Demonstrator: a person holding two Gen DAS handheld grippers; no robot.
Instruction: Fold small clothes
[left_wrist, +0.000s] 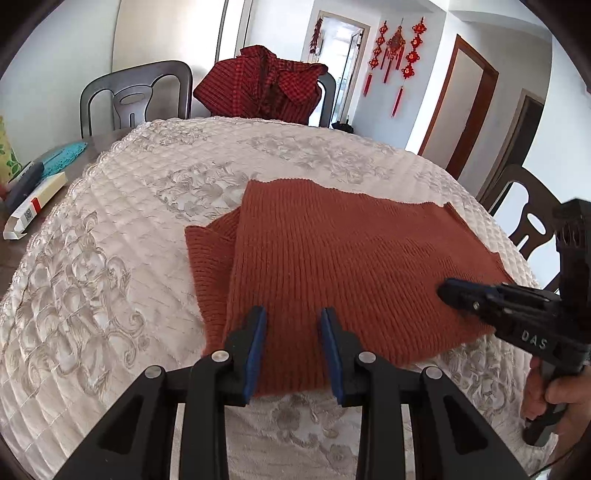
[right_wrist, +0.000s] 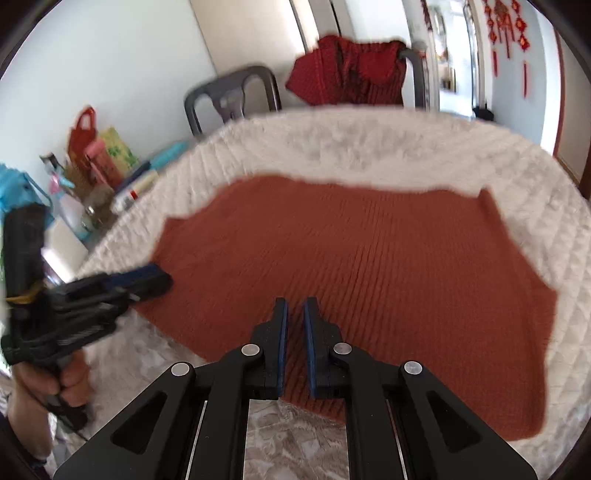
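left wrist view shows the sweater (left_wrist: 332, 266), a rust ribbed knit, lying flat on the desk (left_wrist: 110, 258) and already folded at least once, with a lower layer sticking out at its left edge. it looks soft, limp and fairly thick, light enough to lift by an edge but sure to sag and drape; the ribs should give the pads good bite, so slipping seems unlikely. the best hold is probably a near corner or the near edge, pinching all layers together so the fold does not come apart.

the left tool (left_wrist: 293, 345) hangs over the near edge of the sweater with a wide gap between its pads, holding nothing. the right tool (right_wrist: 295, 343) is over the sweater's near edge too, its pads a narrow gap apart and empty, though this view is blurred.

the desk wears a quilted white cloth (left_wrist: 92, 295) that may ruck if dragged. beyond the sweater stand chairs (left_wrist: 136, 99), one draped with a red checked garment (left_wrist: 258, 85); left of the sweater, past the cloth, lie a box (left_wrist: 37, 203) and clutter. red knots (left_wrist: 397, 55) hang on the far wall.
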